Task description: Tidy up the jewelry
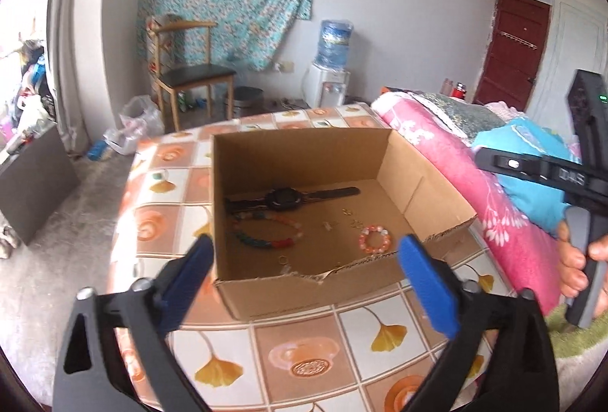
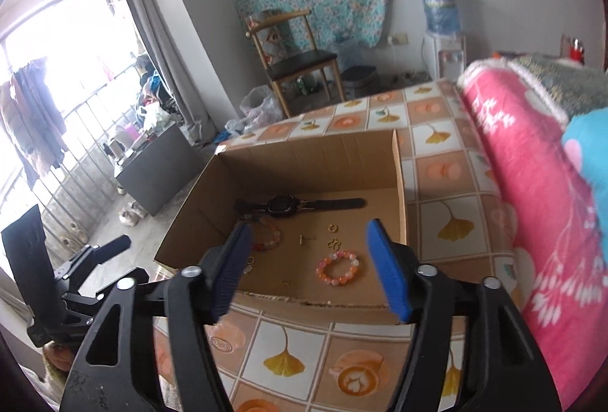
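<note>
An open cardboard box (image 1: 304, 149) (image 2: 304, 161) stands on the tiled table. In it lie a black watch (image 1: 283, 199) (image 2: 283, 205), an orange-and-white bead bracelet (image 1: 375, 239) (image 2: 338, 267), a multicoloured bead bracelet (image 1: 266, 235) (image 2: 268, 237) and small gold pieces (image 1: 351, 218) (image 2: 333, 237). My left gripper (image 1: 307, 282) is open and empty, above the box's near wall. My right gripper (image 2: 309, 267) is open and empty, above the box's near edge. The right gripper's body shows in the left wrist view (image 1: 577, 180).
The table (image 1: 304, 347) (image 2: 448, 168) has an orange-and-white tiled cover. A pink floral blanket (image 1: 475, 176) (image 2: 532, 184) lies along the right. A wooden chair (image 1: 190, 70), a water dispenser (image 1: 330, 70) and floor clutter stand beyond the table.
</note>
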Available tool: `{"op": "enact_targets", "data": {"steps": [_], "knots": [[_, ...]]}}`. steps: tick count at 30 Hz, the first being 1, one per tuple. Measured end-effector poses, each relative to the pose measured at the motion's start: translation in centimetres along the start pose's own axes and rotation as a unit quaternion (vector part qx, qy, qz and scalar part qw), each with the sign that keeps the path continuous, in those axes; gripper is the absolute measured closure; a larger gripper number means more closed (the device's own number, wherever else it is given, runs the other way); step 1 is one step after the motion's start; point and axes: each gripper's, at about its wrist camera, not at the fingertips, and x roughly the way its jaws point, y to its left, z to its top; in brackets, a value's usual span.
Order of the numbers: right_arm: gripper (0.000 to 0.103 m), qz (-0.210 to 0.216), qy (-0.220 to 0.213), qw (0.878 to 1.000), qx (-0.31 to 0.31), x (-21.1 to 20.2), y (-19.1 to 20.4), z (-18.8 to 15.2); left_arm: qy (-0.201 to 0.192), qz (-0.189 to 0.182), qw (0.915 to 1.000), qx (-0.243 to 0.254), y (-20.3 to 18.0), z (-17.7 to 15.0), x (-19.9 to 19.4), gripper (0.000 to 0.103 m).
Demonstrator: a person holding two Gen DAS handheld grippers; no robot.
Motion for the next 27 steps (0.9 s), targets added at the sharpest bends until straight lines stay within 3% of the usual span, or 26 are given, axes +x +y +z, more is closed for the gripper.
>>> {"op": "enact_targets", "data": {"steps": [2,7,14,27], "knots": [[0.023,-0.017,-0.006,1.000,-0.010,-0.7,0.9,-0.4,-0.004,0.012,0.9999,-0.002,0.0,-0.1,-0.8,0.005],[0.012,-0.060,0.004,0.998,-0.021,-0.6,2.1,-1.6,-0.002,0.055,0.9982,-0.022,0.0,-0.1,-1.2,0.005],[0.008,-0.138,0.041,0.989,-0.024,1.2,2.4,-3.0,0.007,0.118,0.9924,-0.037,-0.5,-0.2,-0.5,0.005],[0.008,-0.166,0.060,0.984,-0.016,1.9,3.5,-3.9,0.085,0.116,0.9877,-0.061,-1.3,-0.6,1.9,0.005]]}}
